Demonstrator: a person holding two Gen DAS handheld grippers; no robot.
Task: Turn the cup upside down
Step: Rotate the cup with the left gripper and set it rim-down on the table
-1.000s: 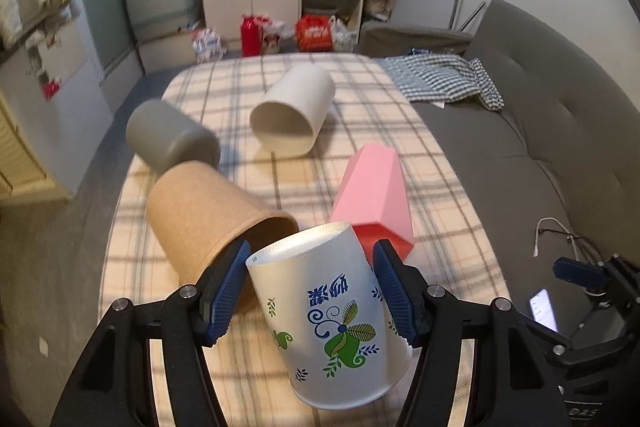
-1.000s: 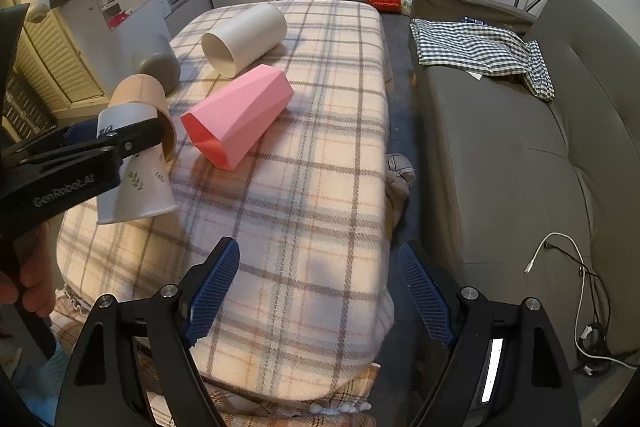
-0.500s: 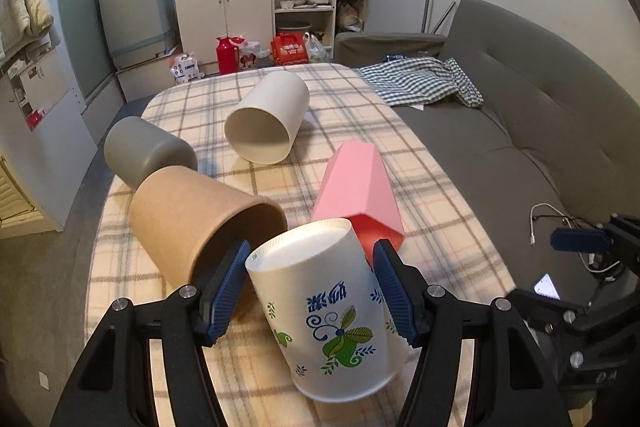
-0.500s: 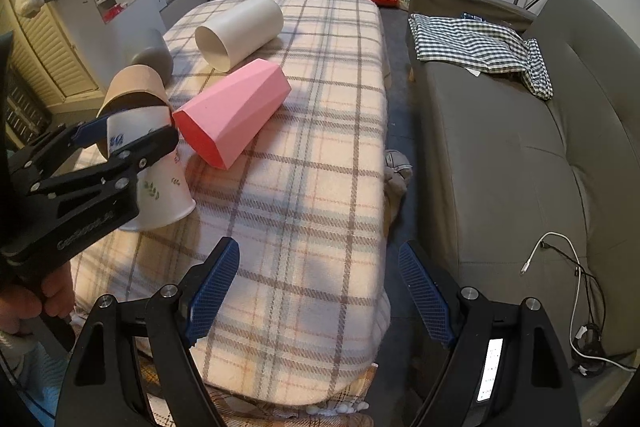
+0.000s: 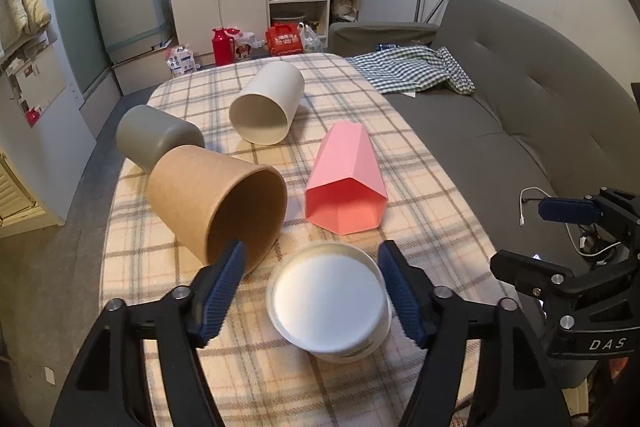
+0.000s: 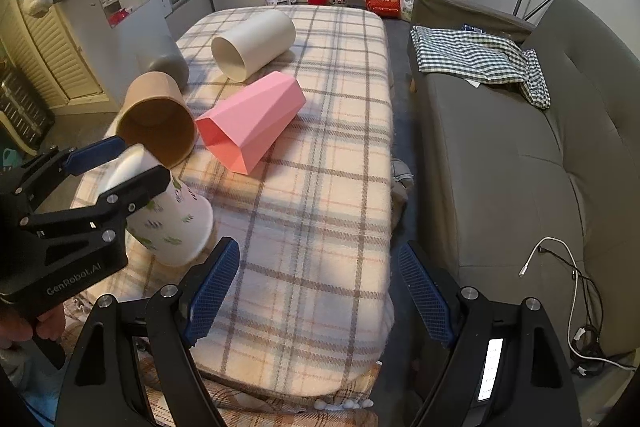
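Observation:
The white paper cup with a green and blue print (image 5: 330, 301) stands upside down on the plaid table, its flat base facing up. It also shows in the right wrist view (image 6: 172, 219), rim down. My left gripper (image 5: 312, 291) is open, its blue pads on either side of the cup's base with a gap at each side. In the right wrist view the left gripper (image 6: 120, 163) straddles the top of the cup. My right gripper (image 6: 320, 285) is open and empty above the table's near edge.
Several cups lie on their sides behind: a brown paper cup (image 5: 218, 201), a pink faceted cup (image 5: 346, 179), a cream cup (image 5: 266, 103) and a grey cup (image 5: 154, 137). A grey sofa (image 6: 520, 155) with a checked cloth (image 6: 476, 55) runs along the right.
The left gripper lowered the printed cup onto the table base up and opened its jaws. The view now looks down on the cup's base. The right gripper stayed almost still.

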